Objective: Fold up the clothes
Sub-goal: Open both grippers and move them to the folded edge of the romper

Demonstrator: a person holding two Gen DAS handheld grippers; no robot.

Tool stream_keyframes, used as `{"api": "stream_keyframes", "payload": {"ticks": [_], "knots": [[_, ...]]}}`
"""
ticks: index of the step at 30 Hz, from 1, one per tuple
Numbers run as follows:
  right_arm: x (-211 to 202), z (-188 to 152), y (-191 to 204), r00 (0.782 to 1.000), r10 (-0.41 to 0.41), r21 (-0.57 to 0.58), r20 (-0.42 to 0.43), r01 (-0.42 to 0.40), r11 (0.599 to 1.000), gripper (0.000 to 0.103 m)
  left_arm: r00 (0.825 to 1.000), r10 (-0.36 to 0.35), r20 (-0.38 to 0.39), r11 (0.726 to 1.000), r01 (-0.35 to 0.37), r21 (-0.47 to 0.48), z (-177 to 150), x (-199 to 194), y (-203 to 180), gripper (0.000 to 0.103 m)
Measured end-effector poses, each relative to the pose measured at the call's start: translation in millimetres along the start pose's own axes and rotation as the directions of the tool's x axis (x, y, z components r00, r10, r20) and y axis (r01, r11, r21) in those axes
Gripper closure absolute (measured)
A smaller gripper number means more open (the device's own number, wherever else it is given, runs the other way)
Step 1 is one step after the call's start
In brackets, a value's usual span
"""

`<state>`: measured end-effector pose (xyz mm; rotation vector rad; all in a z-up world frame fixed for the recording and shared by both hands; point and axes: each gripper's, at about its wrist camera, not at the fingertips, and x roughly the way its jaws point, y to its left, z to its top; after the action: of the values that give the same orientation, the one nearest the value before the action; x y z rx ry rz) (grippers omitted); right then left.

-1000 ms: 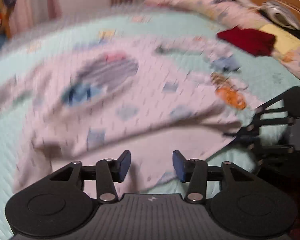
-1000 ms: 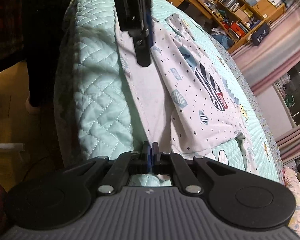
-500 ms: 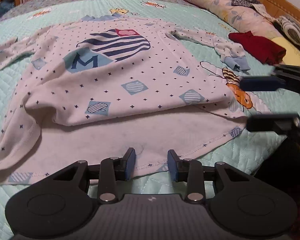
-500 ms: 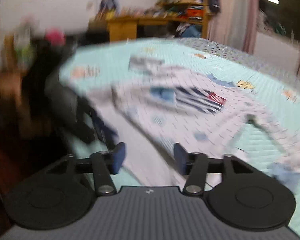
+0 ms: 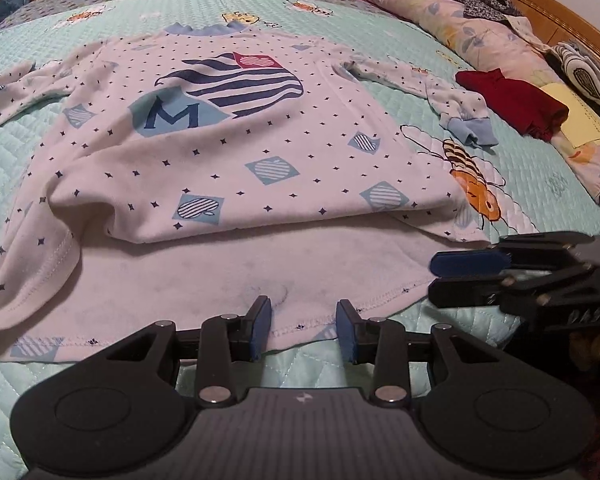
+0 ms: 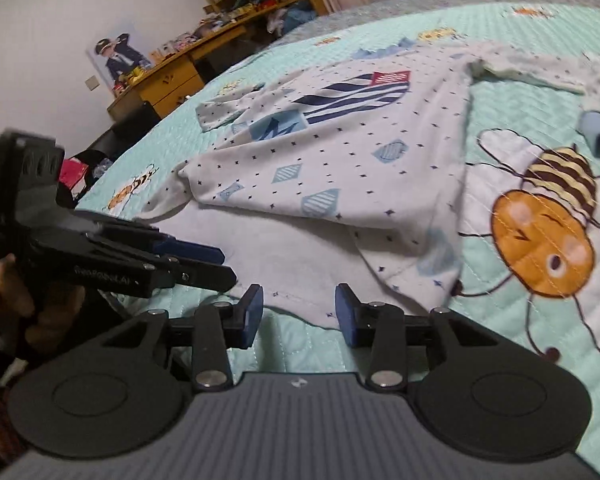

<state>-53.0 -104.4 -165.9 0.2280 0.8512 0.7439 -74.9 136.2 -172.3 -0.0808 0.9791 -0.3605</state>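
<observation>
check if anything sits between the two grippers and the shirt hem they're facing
Nothing visible does. The left gripper and right gripper both hang open at the near hem of the shirt, with only bare bedspread under them.

**Shirt spread at the near edge of the bed**

The shirt (image 5: 228, 152) lies flat on the bed (image 5: 540, 184), its hem along the near edge, collar toward the far edge. One sleeve (image 5: 440, 92) runs toward the right edge. Beyond it, folded clothes (image 5: 516, 104) sit by the pillows (image 5: 480, 32) along that edge. Both grippers wait at the near edge, the left gripper (image 5: 302, 328) left of the right gripper (image 6: 298, 314).
</observation>
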Motion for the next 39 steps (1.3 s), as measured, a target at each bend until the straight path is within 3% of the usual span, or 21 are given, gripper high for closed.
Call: {"api": "stream_keyframes", "payload": {"ticks": [2,5,7,9,10,11,12,13,15,19,23,25,29,31,34,39], "knots": [[-3.6,11.4,3.5,1.000,0.006,0.023,0.006,-0.006,1.000,0.060,1.000,0.004,0.003,1.000,-0.004,-0.001,-0.6,-0.1,-0.8,0.064],[-8.6,31.9,14.1,0.993,0.067,0.022,0.096,-0.069,0.997,0.056,1.000,0.007,0.004,1.000,-0.007,-0.004,-1.0,-0.1,-1.0,0.064],[-7.2,44.6,19.8,0.983,0.112,0.024,0.148,-0.117,0.993,0.043,1.000,0.006,0.007,1.000,-0.006,-0.013,-1.5,-0.7,0.0,0.064],[3.9,49.6,17.4,0.976,0.152,0.059,0.154,-0.162,0.985,0.038,1.000,0.001,0.011,1.000,0.000,-0.029,-2.3,-2.1,2.0,0.064],[15.4,45.8,10.3,0.982,0.147,0.093,0.114,-0.158,0.983,0.038,1.000,-0.002,0.013,0.999,0.002,-0.036,-2.8,-2.8,3.0,0.064],[27.6,37.8,2.3,0.994,0.097,0.125,0.053,-0.103,0.987,0.038,1.000,-0.003,0.012,0.999,0.004,-0.039,-3.8,-4.2,3.8,0.065],[35.5,26.4,-3.4,0.999,0.034,0.130,0.004,-0.034,0.991,0.045,1.000,-0.004,0.011,0.999,0.005,-0.041,-4.7,-5.7,4.5,0.066],[34.2,13.7,-5.2,1.000,0.019,0.105,0.021,-0.021,0.994,0.052,1.000,0.001,0.012,0.999,0.000,-0.040,-5.9,-7.6,5.1,0.069],[22.0,-2.3,-6.7,0.997,0.024,0.077,0.073,-0.030,0.997,0.055,1.000,0.003,0.010,0.999,-0.003,-0.054,-6.5,-11.6,8.1,0.072],[6.9,-5.2,-8.8,0.998,0.009,0.106,0.060,-0.015,0.994,0.055,1.000,0.008,0.008,0.996,-0.008,-0.094,-3.6,-19.2,15.1,0.078],[-2.6,5.9,0.7,0.999,-0.043,0.110,0.033,0.039,0.993,0.053,0.998,0.058,0.020,0.995,-0.056,-0.079,-1.5,-15.5,24.3,0.074],[-7.9,16.1,6.0,0.996,-0.026,0.110,0.080,0.017,0.994,0.051,0.996,0.082,0.026,0.994,-0.080,-0.072,-0.5,-13.6,28.8,0.070],[-7.0,24.5,3.3,0.991,0.006,0.132,0.134,-0.024,0.991,0.039,0.991,0.130,0.040,0.990,-0.128,-0.059,1.4,-10.0,37.9,0.074],[4.8,12.1,-6.2,0.997,-0.045,0.145,0.063,0.036,0.989,0.041,0.991,0.125,0.058,0.991,-0.122,-0.050,-6.0,-16.5,37.6,0.074],[0.7,-12.5,-8.1,0.995,-0.050,0.089,0.084,0.043,0.995,0.043,0.992,0.110,0.054,0.991,-0.105,-0.081,-12.7,-24.7,42.4,0.073],[-8.4,3.1,11.3,0.994,-0.108,0.037,0.024,0.108,0.994,0.042,0.995,0.082,0.053,0.990,-0.076,-0.120,-17.4,-30.3,49.1,0.073]]}}
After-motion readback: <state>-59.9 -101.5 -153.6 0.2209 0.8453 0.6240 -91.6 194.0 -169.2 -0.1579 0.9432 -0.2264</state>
